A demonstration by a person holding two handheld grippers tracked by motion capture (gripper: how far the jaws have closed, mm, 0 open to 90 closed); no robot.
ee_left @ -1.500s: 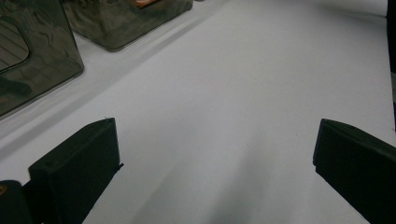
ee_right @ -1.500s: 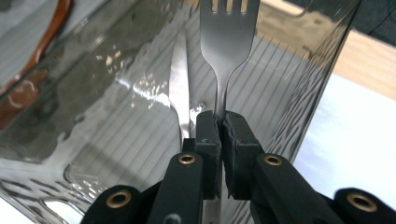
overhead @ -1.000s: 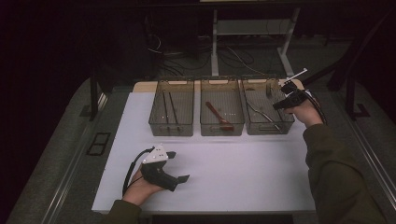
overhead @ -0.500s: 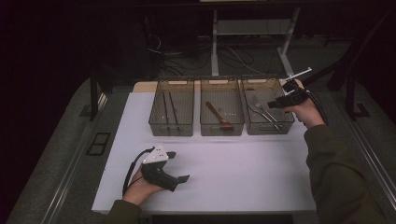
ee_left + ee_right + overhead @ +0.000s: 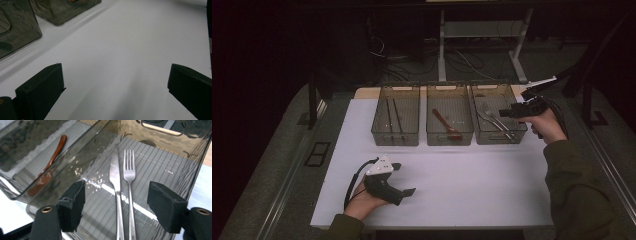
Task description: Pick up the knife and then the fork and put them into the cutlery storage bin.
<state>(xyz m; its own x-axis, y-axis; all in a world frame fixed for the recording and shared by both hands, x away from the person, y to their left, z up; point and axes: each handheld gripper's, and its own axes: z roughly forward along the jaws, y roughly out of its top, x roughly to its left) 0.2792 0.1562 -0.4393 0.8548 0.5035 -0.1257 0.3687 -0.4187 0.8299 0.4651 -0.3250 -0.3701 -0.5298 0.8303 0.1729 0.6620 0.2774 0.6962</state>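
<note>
Three clear bins stand in a row at the back of the white table [image 5: 482, 175]. In the right bin [image 5: 499, 141] a steel knife [image 5: 115, 175] and a fork [image 5: 129, 170] lie side by side. My right gripper [image 5: 512, 112] hovers over that bin's right edge. Its jaws [image 5: 116, 202] have just been opening and stand apart above the knife and fork, gripping nothing. My left gripper [image 5: 409, 191] rests on the table near the front left, open [image 5: 115, 82] over bare white surface.
The middle bin [image 5: 450, 139] holds a brown wooden spoon [image 5: 50, 167]. Dark chopsticks [image 5: 396, 117] lie in the left bin [image 5: 395, 139]. Two bin walls [image 5: 17, 32] rise at the upper left of the left gripper view. Cables and desk legs lie on the floor behind the table.
The right hand has drawn back a little toward the near right of the right bin. The left hand has kept still.
</note>
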